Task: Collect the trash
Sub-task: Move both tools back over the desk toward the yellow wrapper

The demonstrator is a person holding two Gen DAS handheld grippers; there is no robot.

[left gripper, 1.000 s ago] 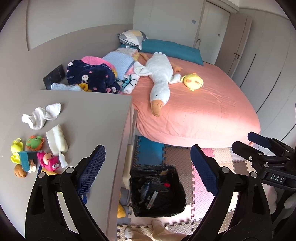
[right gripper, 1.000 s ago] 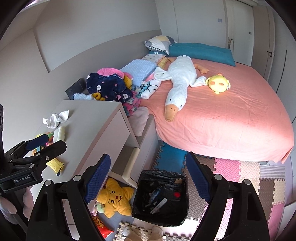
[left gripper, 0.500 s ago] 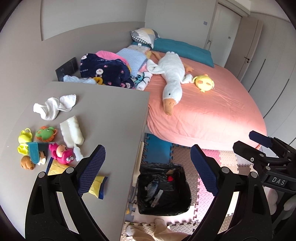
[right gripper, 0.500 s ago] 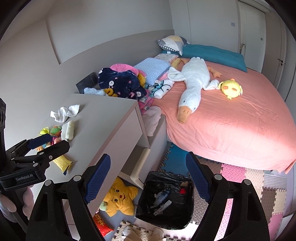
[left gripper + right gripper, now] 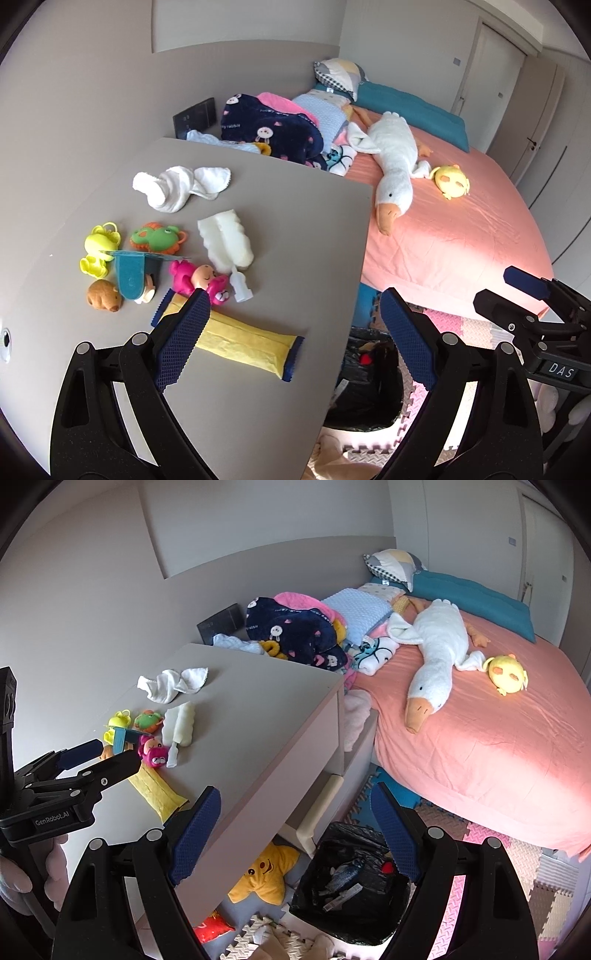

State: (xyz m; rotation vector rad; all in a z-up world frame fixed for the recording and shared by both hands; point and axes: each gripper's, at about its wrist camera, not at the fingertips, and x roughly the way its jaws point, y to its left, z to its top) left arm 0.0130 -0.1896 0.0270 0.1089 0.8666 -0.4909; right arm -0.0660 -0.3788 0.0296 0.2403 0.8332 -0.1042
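Note:
A yellow wrapper with blue ends point(image 5: 240, 341) lies flat on the grey desk point(image 5: 288, 229), also seen in the right wrist view point(image 5: 157, 792). My left gripper point(image 5: 291, 338) is open and empty, hovering above the desk with its left finger over the wrapper. A black-lined trash bin point(image 5: 351, 882) with trash inside stands on the floor beside the desk; it also shows in the left wrist view point(image 5: 369, 391). My right gripper point(image 5: 291, 834) is open and empty, above the desk edge and bin.
Small toys point(image 5: 155, 240), a white brush point(image 5: 225, 240) and a white cloth point(image 5: 177, 184) lie on the desk. A pink bed point(image 5: 480, 738) with a goose plush point(image 5: 436, 653) is at right. A yellow star plush point(image 5: 264, 873) lies under the desk.
Both grippers have moved left toward the desk. The yellow wrapper has come into the left view under the left finger. The bin has slid right and lower in view.

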